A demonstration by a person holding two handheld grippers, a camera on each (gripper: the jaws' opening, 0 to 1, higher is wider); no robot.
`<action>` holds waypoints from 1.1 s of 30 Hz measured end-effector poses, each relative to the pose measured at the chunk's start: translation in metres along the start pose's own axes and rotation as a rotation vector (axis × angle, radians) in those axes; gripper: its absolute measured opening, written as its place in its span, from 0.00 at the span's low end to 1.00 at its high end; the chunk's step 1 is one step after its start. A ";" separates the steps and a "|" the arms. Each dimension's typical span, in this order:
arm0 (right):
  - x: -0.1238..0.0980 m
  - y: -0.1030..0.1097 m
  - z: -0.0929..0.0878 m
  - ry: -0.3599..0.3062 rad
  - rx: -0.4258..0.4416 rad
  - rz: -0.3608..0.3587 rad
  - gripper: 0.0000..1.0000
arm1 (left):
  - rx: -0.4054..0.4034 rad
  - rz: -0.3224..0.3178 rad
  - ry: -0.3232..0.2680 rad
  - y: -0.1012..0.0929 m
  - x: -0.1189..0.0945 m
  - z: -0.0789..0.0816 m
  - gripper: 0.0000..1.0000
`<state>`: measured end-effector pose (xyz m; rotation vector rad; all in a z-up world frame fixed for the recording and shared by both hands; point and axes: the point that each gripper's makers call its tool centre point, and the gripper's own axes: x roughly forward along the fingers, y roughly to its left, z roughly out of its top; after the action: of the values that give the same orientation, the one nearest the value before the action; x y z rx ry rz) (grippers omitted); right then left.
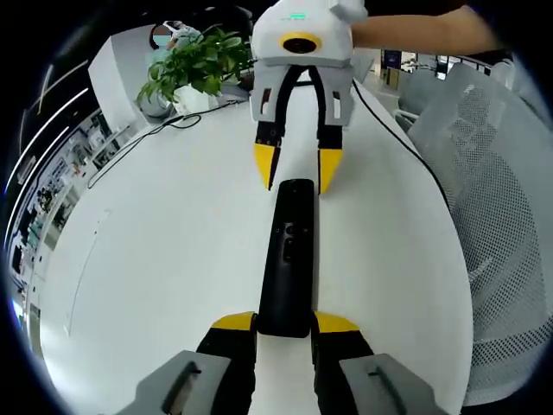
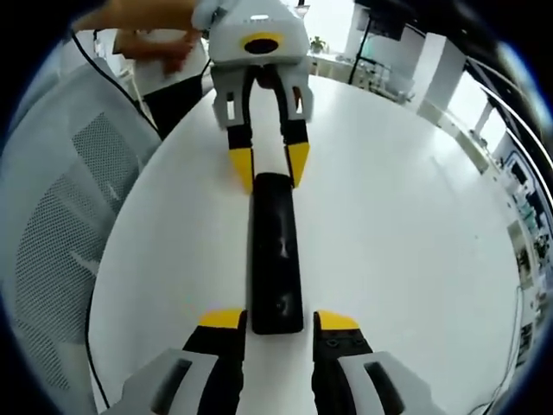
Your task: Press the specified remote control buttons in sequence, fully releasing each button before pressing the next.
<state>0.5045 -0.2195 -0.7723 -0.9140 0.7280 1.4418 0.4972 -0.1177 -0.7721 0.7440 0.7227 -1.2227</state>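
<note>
Remote control (image 1: 287,259) flat on white table (image 1: 155,259), between two opposed grippers.
Left gripper (image 1: 285,324): jaws spread, flanking one end. Right gripper (image 2: 278,322): jaws spread, flanking the other end.

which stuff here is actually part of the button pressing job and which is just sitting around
Part of the job:
- black remote control, lying flat on the white table
- left gripper, jaws either side of the remote's near end
- right gripper, at its far end

Just lying about:
- potted plant
- black cable trailing across the table
- grey mesh chair beside the table
</note>
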 end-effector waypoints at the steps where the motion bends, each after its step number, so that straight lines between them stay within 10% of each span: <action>1: 0.000 0.000 0.000 0.001 -0.001 0.002 0.27 | 0.000 0.000 0.000 0.000 0.000 0.000 0.23; 33: 0.005 0.002 -0.004 0.041 0.073 0.030 0.20 | 0.001 -0.003 -0.001 0.000 0.000 0.000 0.23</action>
<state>0.5031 -0.2209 -0.7793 -0.8814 0.8228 1.4176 0.4974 -0.1176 -0.7720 0.7429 0.7225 -1.2261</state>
